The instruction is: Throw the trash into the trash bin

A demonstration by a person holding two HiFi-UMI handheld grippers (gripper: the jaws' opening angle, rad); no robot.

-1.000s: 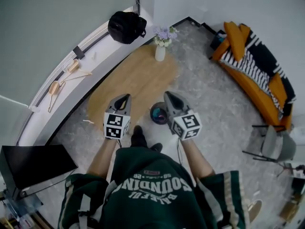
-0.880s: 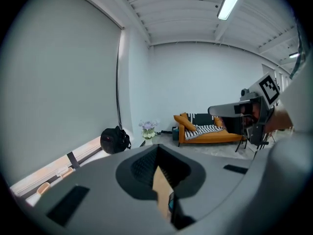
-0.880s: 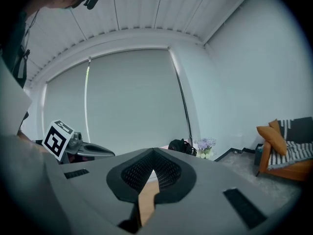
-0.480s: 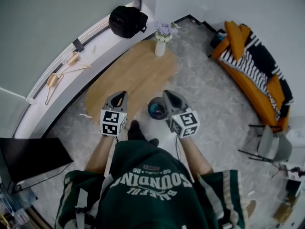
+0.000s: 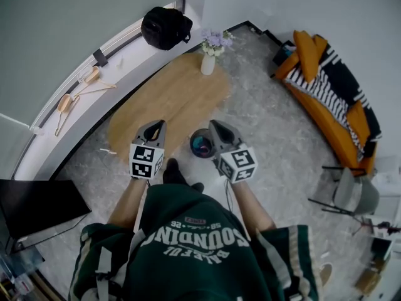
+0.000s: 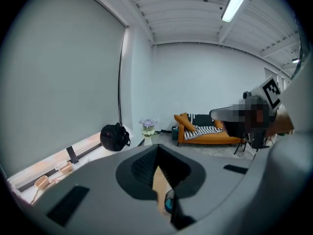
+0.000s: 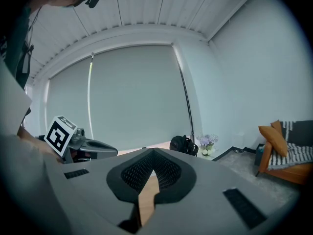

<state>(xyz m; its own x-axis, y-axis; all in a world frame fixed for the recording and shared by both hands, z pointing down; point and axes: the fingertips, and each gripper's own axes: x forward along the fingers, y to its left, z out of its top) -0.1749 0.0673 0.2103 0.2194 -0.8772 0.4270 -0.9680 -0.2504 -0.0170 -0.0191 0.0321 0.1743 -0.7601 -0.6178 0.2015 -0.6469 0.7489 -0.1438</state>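
A small dark round trash bin [image 5: 200,145] with something teal inside stands on the floor by the near end of the oval wooden table [image 5: 169,99]. My left gripper [image 5: 159,126] hovers over the table's near edge, left of the bin, jaws shut and holding nothing. My right gripper [image 5: 215,128] is just right of the bin, jaws together and empty. In the left gripper view the shut gripper [image 6: 157,149] leaves a slit that shows the bin [image 6: 168,202] below. In the right gripper view the gripper [image 7: 153,153] shows only a sliver of table wood.
A white vase of flowers [image 5: 208,60] stands at the table's far end, with a black backpack [image 5: 165,27] on the window ledge behind it. An orange sofa [image 5: 332,96] lines the right wall and a chair [image 5: 351,193] stands at the right. A small white scrap [image 5: 106,150] lies on the floor at the left.
The head view has shifted a little, so the bin now sits closer to the right gripper's tip. Both grippers stay shut and nearly still.
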